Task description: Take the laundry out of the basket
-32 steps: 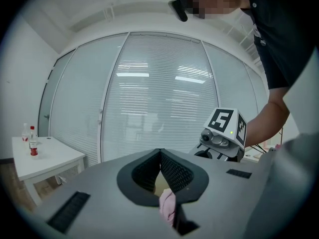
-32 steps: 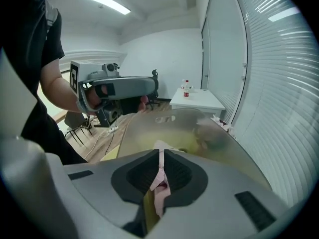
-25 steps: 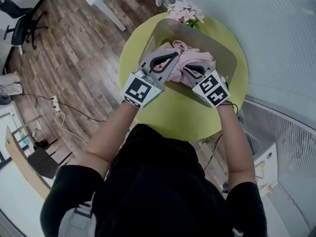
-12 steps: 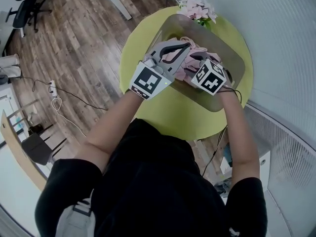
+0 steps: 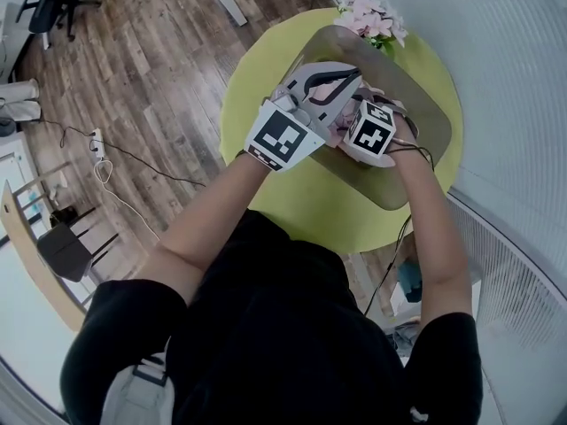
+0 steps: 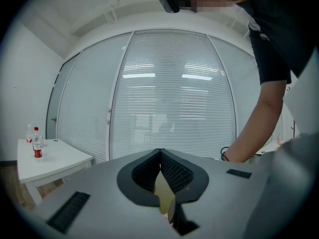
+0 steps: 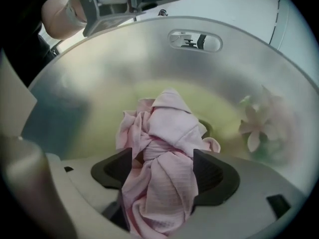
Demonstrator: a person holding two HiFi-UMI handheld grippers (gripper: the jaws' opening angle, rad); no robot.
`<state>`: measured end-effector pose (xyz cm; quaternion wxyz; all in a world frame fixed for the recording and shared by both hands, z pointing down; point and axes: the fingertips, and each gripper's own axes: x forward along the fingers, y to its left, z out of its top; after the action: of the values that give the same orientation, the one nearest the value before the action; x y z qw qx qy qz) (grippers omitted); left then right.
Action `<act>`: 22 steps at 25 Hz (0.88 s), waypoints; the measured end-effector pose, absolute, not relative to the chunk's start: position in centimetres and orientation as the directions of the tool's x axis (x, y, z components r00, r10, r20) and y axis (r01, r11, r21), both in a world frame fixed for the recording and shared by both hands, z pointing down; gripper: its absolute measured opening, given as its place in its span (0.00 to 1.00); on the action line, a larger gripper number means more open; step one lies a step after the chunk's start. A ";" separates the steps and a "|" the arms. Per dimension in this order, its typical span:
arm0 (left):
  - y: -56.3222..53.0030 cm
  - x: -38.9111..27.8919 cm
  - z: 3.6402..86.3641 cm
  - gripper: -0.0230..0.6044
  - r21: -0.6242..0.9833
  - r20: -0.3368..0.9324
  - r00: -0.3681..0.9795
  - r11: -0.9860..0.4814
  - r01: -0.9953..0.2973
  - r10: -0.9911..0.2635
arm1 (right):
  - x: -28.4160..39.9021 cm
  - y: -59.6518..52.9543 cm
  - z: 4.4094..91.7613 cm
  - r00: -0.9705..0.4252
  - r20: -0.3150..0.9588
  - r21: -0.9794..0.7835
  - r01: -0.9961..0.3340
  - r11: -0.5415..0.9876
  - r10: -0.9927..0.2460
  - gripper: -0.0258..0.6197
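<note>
Pink cloth (image 7: 164, 128) lies bunched in the basket (image 7: 99, 83) at frame centre, long axis running bottom to top. Right gripper (image 7: 162, 169) jaws have just been opening and straddle its lower end, unclamped. Left gripper (image 6: 160, 156) jaws are closed together.

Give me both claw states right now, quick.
Left claw: shut, nothing gripped.
Right claw: open, and it has just been opening; the pink cloth sits between its pads, not pinched.
</note>
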<state>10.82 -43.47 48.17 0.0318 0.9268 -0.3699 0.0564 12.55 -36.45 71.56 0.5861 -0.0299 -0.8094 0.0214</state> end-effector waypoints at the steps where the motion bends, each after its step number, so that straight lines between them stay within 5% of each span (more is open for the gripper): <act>1: -43.7 10.7 48.1 0.05 0.020 0.125 0.718 -0.722 -0.691 -0.684 | 12.6 -36.4 72.1 -0.300 0.950 -0.076 0.031 0.997 0.082 0.62; 22: -44.6 10.7 50.7 0.05 0.038 0.145 0.698 -0.701 -0.712 -0.701 | 11.8 -37.6 79.6 -0.213 0.974 -0.063 0.066 0.996 0.075 0.74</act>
<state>10.72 -44.61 50.72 0.0456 0.9203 -0.3839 0.0599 11.76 -37.62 79.58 0.6258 -0.0456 -0.7787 0.0036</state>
